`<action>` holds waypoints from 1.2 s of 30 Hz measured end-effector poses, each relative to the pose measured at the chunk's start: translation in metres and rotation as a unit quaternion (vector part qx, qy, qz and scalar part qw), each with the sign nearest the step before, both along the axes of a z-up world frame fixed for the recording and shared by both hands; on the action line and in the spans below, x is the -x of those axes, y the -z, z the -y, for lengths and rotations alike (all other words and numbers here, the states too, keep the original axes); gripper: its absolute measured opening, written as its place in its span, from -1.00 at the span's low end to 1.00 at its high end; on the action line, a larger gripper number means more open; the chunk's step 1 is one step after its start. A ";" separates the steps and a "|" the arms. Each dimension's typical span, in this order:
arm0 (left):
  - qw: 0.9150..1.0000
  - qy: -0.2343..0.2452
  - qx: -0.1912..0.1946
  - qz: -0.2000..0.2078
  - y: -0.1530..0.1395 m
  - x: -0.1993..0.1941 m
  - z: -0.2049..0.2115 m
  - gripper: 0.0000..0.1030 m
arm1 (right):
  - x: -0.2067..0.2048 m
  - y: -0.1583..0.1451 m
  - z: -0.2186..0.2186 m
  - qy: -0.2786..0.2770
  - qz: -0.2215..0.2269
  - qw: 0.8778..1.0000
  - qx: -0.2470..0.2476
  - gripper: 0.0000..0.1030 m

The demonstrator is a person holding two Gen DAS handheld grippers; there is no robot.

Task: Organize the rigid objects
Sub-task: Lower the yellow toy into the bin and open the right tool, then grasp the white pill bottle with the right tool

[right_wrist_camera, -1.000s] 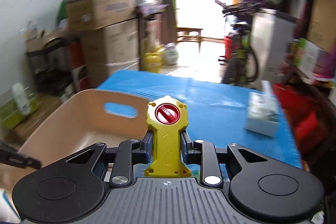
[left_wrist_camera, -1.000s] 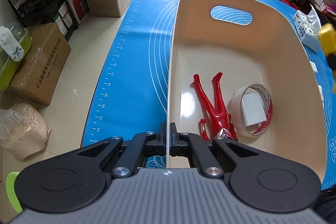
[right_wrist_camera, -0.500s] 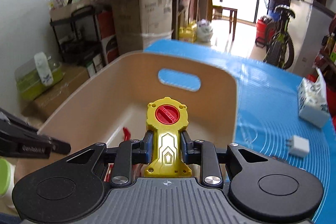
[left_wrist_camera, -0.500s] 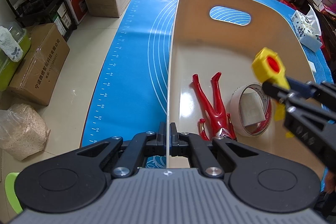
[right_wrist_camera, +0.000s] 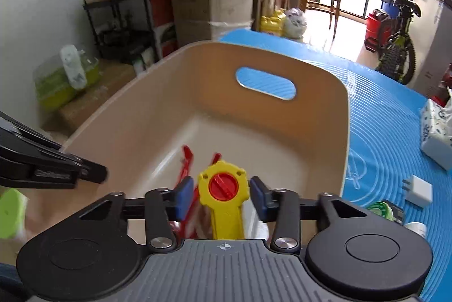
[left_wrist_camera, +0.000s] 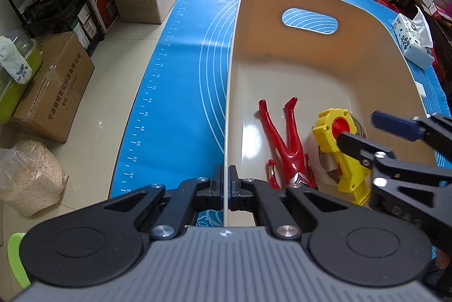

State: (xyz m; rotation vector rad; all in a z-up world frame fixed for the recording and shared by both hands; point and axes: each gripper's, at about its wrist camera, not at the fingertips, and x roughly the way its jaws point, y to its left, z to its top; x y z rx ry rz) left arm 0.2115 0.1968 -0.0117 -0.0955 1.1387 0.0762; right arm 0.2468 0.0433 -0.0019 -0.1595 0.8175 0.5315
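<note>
In beige bin [left_wrist_camera: 310,67]: red figure [left_wrist_camera: 285,149], tape roll [left_wrist_camera: 327,160]; right tongs [right_wrist_camera: 221,196] opening around yellow toy [right_wrist_camera: 224,194]; left tongs [left_wrist_camera: 226,183] clamp bin wall.

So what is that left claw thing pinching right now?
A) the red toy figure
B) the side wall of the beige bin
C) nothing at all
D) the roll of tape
B: the left gripper is shut on the thin side wall of the beige bin, its fingers standing one on each side of the rim, while the red toy figure lies loose on the bin floor.
</note>
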 end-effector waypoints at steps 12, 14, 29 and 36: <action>1.000 0.000 0.000 0.000 0.000 0.000 0.001 -0.93 | 0.000 -0.040 0.074 0.080 0.077 0.993 -0.047 0.47; 1.000 0.000 0.000 0.000 0.000 0.000 0.000 -0.93 | -0.002 -0.039 0.089 0.101 0.079 0.991 -0.040 0.50; 1.000 0.000 0.002 0.000 -0.001 0.000 0.001 -0.93 | -0.035 0.031 0.191 0.262 0.039 0.964 0.025 0.50; 1.000 0.000 0.001 0.000 0.000 0.000 0.000 -0.93 | -0.047 0.058 0.203 0.274 0.015 0.961 0.043 0.49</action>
